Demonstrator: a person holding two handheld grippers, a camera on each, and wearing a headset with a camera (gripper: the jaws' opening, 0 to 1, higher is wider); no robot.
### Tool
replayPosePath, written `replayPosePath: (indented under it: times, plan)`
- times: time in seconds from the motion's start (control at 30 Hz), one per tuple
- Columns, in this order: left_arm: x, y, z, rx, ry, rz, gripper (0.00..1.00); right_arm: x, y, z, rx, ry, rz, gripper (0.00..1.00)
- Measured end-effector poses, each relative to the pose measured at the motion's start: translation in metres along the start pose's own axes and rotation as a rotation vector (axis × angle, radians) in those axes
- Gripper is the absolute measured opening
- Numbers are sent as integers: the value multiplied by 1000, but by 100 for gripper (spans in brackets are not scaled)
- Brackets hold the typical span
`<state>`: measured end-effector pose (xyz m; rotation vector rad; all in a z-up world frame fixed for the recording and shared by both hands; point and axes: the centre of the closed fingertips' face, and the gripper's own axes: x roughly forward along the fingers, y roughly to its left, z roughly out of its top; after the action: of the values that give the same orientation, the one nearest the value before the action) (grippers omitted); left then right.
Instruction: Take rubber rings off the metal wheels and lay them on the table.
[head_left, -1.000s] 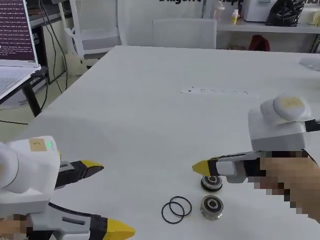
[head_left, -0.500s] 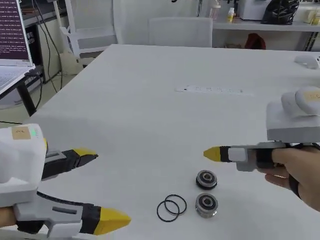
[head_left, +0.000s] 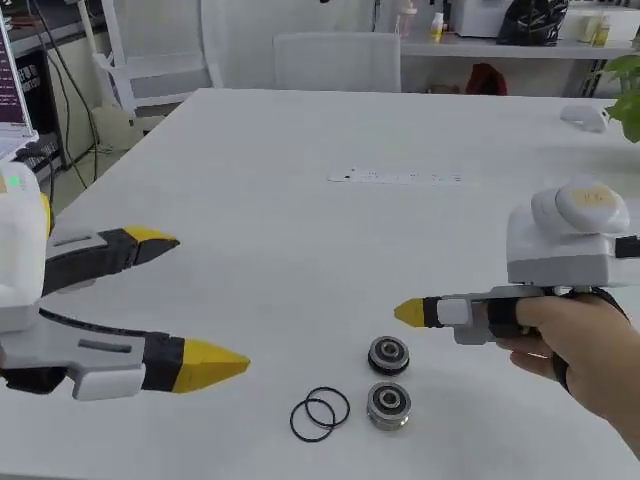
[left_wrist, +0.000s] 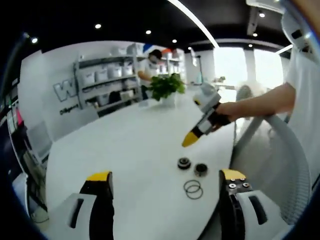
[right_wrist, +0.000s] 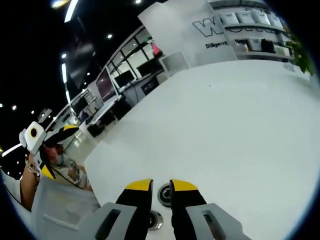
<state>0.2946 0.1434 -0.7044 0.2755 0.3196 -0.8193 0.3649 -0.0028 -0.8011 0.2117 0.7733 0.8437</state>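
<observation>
rings (head_left: 320, 412): two, flat on the table (head_left: 300, 200), overlapping each other, just left of the near wheel (head_left: 388, 403). They are off the wheels and lying where the task wants them.
near wheel: lies flat, hub up, near the table's front edge. Its rim looks bare metal, so it is probably stripped.
far wheel (head_left: 388, 354): lies flat just behind the near wheel, with a small gap between them. Its rim looks darker and may carry a ring; too small to tell.
right gripper (head_left: 410, 312): held in a hand (head_left: 575, 345), jaws together with nothing between them. The tip hangs just behind and above the far wheel, not touching. The right gripper view has that wheel right ahead of the tips, so it looks aimed there for the next pick.
left gripper (head_left: 185, 300): jaws wide apart and empty, above the table well left of the rings. It is probably waiting to steady a wheel or take a ring.
in the way: nothing lies between either gripper and the wheels. The rings sit close to the near wheel, so a reach from the left could push them.
around: a white strip (head_left: 400, 178) lies mid-table, well apart from the work. A chair (head_left: 335, 60) stands at the far edge. A plant (head_left: 625, 95) is at the right.
</observation>
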Motion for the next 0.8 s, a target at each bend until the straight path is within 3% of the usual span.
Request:
replayPosePath:
  times: [0.3, 0.4, 0.63, 0.8]
  plan:
    - [20, 1, 27, 68, -25, -48, 86, -2, -6, -1, 15, -4, -14, 11]
    - [30, -3, 38, 94, -37, -67, 85, -3, -9, -1, 15, -3, -20, 11]
    - [57, 0, 54, 126, -61, -96, 82, -2, -14, -3, 22, 1, -32, 11]
    - [78, -11, 62, 157, -84, -164, 79, -1, -17, -4, 16, 8, -37, 10]
